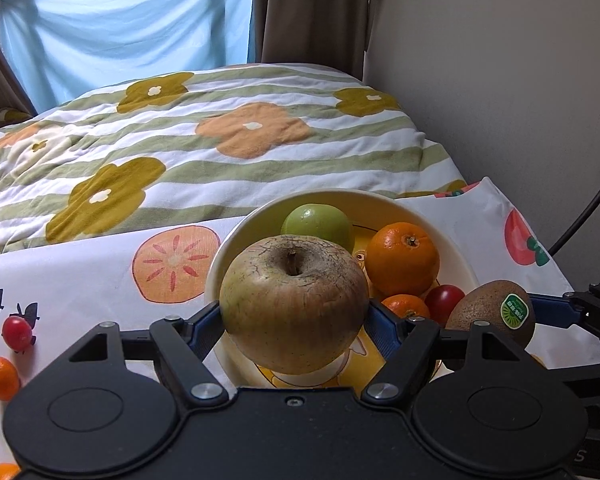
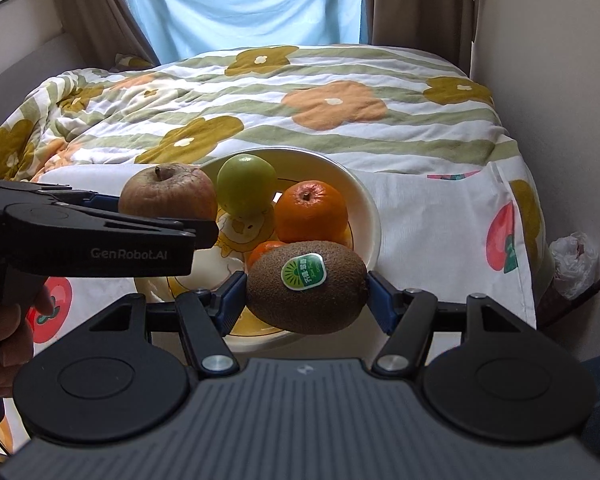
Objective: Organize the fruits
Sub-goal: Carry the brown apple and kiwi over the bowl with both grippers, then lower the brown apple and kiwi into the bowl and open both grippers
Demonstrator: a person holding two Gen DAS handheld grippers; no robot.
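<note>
Left gripper [image 1: 294,316] clamped on a wrinkled apple [image 1: 294,304], dull green-brown, skin cracked around the short stem, held above the near rim of the cream bowl [image 1: 452,240]. Right gripper [image 2: 306,294] clamped on a fuzzy brown kiwi [image 2: 306,286] bearing a green sticker, hanging over the bowl's front edge. Inside the bowl: a smooth green apple [image 1: 318,224], a large orange [image 1: 404,258], a smaller orange [image 1: 406,306], a red cherry tomato [image 1: 444,298]. Left on the fruit-print cloth [image 1: 100,280], well apart from the bowl: another cherry tomato [image 1: 17,332] and a small orange [image 1: 1,376].
</note>
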